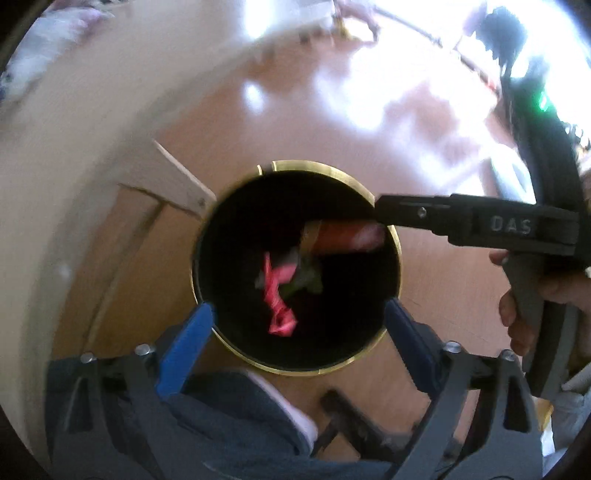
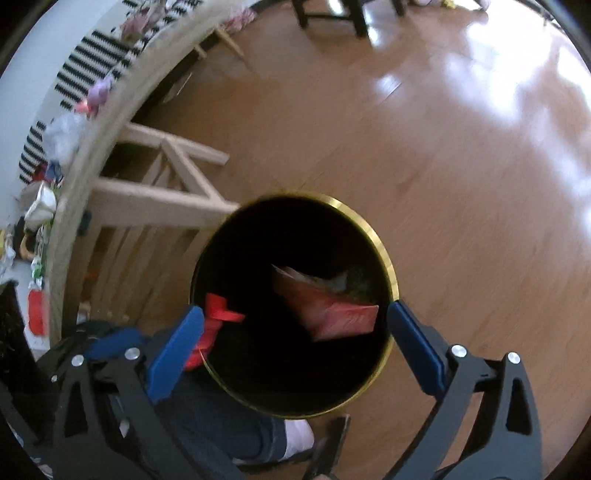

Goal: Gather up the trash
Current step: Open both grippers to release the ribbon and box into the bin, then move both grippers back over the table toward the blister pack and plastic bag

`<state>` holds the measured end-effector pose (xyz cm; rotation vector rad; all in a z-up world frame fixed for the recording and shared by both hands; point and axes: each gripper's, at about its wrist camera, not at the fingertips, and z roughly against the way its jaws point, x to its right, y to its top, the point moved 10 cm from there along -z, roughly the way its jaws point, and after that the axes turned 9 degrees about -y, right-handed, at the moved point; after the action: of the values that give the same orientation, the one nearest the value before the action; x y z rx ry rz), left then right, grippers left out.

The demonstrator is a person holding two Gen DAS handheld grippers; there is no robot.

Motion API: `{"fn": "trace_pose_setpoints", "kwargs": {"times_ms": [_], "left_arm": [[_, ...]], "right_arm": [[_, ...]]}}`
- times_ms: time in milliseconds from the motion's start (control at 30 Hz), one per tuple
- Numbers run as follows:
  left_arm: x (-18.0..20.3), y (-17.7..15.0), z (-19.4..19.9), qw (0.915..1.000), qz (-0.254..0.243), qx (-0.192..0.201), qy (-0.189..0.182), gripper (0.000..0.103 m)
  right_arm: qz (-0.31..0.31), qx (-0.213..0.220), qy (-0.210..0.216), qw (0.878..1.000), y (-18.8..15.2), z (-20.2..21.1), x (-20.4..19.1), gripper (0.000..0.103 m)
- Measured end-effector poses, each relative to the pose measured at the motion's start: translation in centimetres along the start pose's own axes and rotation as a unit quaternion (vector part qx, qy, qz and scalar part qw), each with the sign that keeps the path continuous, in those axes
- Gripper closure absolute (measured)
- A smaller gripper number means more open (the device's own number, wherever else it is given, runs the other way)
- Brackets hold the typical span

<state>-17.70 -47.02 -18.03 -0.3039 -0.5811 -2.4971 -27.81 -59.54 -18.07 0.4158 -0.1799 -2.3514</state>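
Note:
A black bin with a gold rim [image 1: 334, 173] [image 2: 384, 254] stands on the wooden floor below both grippers. My left gripper [image 1: 299, 325] is open above the bin mouth; a crumpled red wrapper [image 1: 279, 295] shows in mid-air or inside the bin below it. My right gripper [image 2: 295, 325] is open above the bin, and a red snack bag [image 2: 332, 306] lies inside. A red wrapper [image 2: 216, 317] shows by my left finger [image 2: 173, 350], at the bin's rim. In the left wrist view the right gripper's body [image 1: 480, 225] reaches over the bin beside a red packet [image 1: 347, 236].
A round light wooden table [image 2: 96, 136] with crossed legs [image 2: 177, 177] stands left of the bin, with clutter on top [image 2: 40, 206]. The person's leg in jeans [image 2: 221, 424] and white sock [image 2: 299, 435] are below. Dark chair legs [image 2: 332, 14] stand far back.

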Motion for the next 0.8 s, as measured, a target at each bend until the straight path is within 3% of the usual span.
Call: {"fn": "trace_pose_setpoints", "kwargs": {"times_ms": [100, 200, 333, 500, 600, 700, 800], "left_arm": [[0.5, 0.4, 1.3, 0.9999, 0.003, 0.013, -0.005, 0.010], [1.5, 1.1, 3.9, 0.9990, 0.001, 0.041, -0.015, 0.007], [1.7, 2.0, 8.5, 0.9959, -0.008, 0.085, -0.031, 0.006], [-4.9, 1.1, 15.6, 0.9851, 0.045, 0.156, 0.056, 0.006], [-11.7, -1.0, 20.0, 0.9707, 0.099, 0.180, 0.124, 0.006], [-19.6, -4.4, 24.4, 0.9455, 0.172, 0.192, 0.199, 0.006], [-26.5, -8.0, 27.9, 0.9182, 0.247, 0.194, 0.241, 0.006]], "right_arm": [[-0.006, 0.037, -0.015, 0.999, 1.4, 2.0, 0.6, 0.007], [0.019, 0.101, -0.048, 0.993, 3.2, 4.9, 0.2, 0.007], [0.085, 0.176, -0.064, 0.979, 5.2, 8.5, -3.8, 0.007], [0.179, 0.187, -0.036, 0.965, 5.5, 8.6, -12.6, 0.007], [0.228, 0.183, -0.040, 0.955, 5.5, 7.2, -17.3, 0.007], [0.255, 0.179, -0.048, 0.949, 6.0, 5.7, -20.8, 0.007], [0.274, 0.170, -0.059, 0.945, 6.3, 4.2, -23.5, 0.007]]}}
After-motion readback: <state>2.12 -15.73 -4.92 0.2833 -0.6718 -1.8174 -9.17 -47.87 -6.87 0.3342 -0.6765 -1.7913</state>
